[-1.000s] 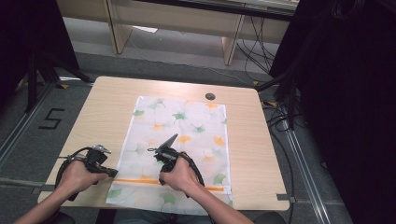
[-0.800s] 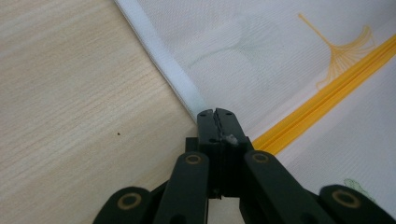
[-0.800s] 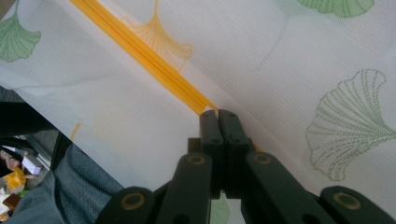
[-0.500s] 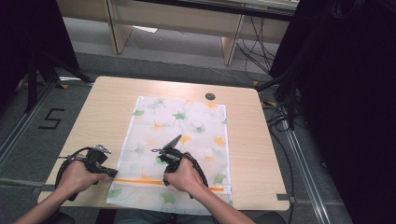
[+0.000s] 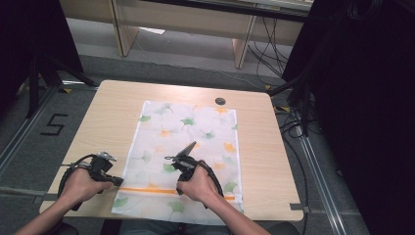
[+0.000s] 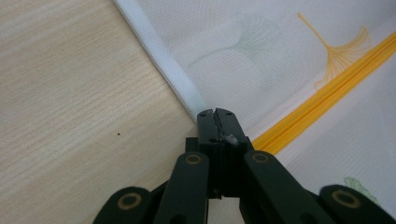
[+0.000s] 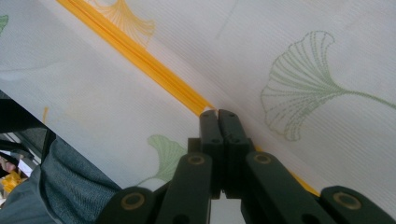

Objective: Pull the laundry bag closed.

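Observation:
A white mesh bag printed with green and orange ginkgo leaves lies flat on the wooden table. An orange zipper crosses it near the front edge. My left gripper lies at the bag's left hem, just beside the zipper's end. Its jaws are shut, and a bit of white fabric shows between them. My right gripper points down at the zipper in mid-bag, its tips shut on the orange line. Whether they pinch a pull is hidden.
A small black round object sits on the table beyond the bag's far edge. The bag's front end hangs over the table's near edge above the person's jeans. Bare wood lies left and right of the bag.
The right hand and its gripper have drifted slightly to the right along the zipper. The left hand has stayed put.

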{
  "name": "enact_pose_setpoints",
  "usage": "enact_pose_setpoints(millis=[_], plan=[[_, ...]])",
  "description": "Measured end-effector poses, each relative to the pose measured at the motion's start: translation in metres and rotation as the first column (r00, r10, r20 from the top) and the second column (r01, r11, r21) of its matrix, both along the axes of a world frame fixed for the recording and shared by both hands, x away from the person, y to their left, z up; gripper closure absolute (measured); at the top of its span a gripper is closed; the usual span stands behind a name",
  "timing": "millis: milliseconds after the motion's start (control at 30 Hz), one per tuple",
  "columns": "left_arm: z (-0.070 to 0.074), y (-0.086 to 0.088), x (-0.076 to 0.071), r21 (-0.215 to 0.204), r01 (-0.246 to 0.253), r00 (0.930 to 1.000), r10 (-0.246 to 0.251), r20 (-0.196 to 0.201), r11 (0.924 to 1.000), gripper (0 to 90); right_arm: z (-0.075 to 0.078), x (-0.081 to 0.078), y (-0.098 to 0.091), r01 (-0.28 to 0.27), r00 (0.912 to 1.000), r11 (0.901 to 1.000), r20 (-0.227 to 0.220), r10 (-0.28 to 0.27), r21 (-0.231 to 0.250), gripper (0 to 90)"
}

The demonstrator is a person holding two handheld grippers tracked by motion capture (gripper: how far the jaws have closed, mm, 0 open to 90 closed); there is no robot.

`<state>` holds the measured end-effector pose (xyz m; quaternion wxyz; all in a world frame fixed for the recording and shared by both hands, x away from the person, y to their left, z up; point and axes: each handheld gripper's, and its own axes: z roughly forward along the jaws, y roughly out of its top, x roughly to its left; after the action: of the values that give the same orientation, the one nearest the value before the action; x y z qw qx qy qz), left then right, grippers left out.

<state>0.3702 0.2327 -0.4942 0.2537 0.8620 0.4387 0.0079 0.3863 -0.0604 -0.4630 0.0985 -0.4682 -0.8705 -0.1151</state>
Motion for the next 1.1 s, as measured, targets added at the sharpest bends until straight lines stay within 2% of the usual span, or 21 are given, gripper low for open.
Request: enact_pose_setpoints(millis=[100,267,333,400,467,567,600,900,967,1000,1033,1100], plan=[[0.001,0.0,-0.001,0.012,-0.003,1.0,0.003,0.003,0.9999,89.7,0.0,-0.001,-0.002,0.001,1.0,1.0,0.004,-0.001,-0.006,90.0],[0.001,0.0,-0.001,0.012,-0.003,1.0,0.003,0.004,0.9999,89.7,0.001,0.0,-0.005,0.004,1.0,0.9999,-0.002,-0.004,-0.013,90.0],[0.001,0.0,-0.001,0.012,-0.003,1.0,0.003,0.004,0.9999,89.7,0.0,0.0,-0.006,-0.002,1.0,0.9999,0.009,0.002,-0.012,90.0],[0.001,0.0,0.0,0.013,-0.002,1.0,0.002,0.003,0.9999,89.7,0.0,0.0,-0.007,0.012,0.9999,0.9998,-0.005,-0.013,-0.017,90.0],[0.001,0.0,0.0,0.012,-0.002,1.0,0.002,0.003,0.9999,89.7,0.0,0.0,-0.009,0.006,0.9999,0.9999,0.011,-0.006,-0.012,90.0],[0.001,-0.001,-0.001,0.012,-0.003,1.0,0.003,0.006,0.9999,89.7,0.001,0.001,-0.012,0.007,0.9999,1.0,-0.011,-0.007,-0.007,90.0],[0.001,0.0,-0.001,0.013,-0.003,1.0,0.003,0.003,0.9999,89.7,0.001,0.0,-0.012,0.019,0.9998,0.9997,0.007,-0.019,-0.015,90.0],[0.001,-0.001,0.0,0.013,-0.002,1.0,0.002,0.002,0.9999,89.7,0.002,0.001,-0.022,0.036,0.9993,0.9991,0.011,-0.036,-0.024,90.0],[0.001,-0.001,0.0,0.014,-0.002,1.0,0.002,0.003,0.9999,89.7,0.001,0.002,-0.026,0.02,0.9991,0.9996,0.037,-0.02,-0.018,90.0],[0.001,-0.001,0.0,0.013,-0.002,1.0,0.002,0.002,0.9999,89.7,0.001,0.002,-0.026,0.023,0.9992,0.9996,0.034,-0.022,-0.015,90.0],[0.001,-0.001,0.0,0.013,-0.003,1.0,0.003,0.002,0.9999,89.7,0.003,0.001,-0.026,0.046,0.9989,0.9987,0.006,-0.046,-0.022,90.0],[0.001,-0.001,0.0,0.013,-0.003,1.0,0.003,0.002,0.9999,89.7,0.003,0.001,-0.026,0.045,0.999,0.9987,0.003,-0.045,-0.022,90.0]])
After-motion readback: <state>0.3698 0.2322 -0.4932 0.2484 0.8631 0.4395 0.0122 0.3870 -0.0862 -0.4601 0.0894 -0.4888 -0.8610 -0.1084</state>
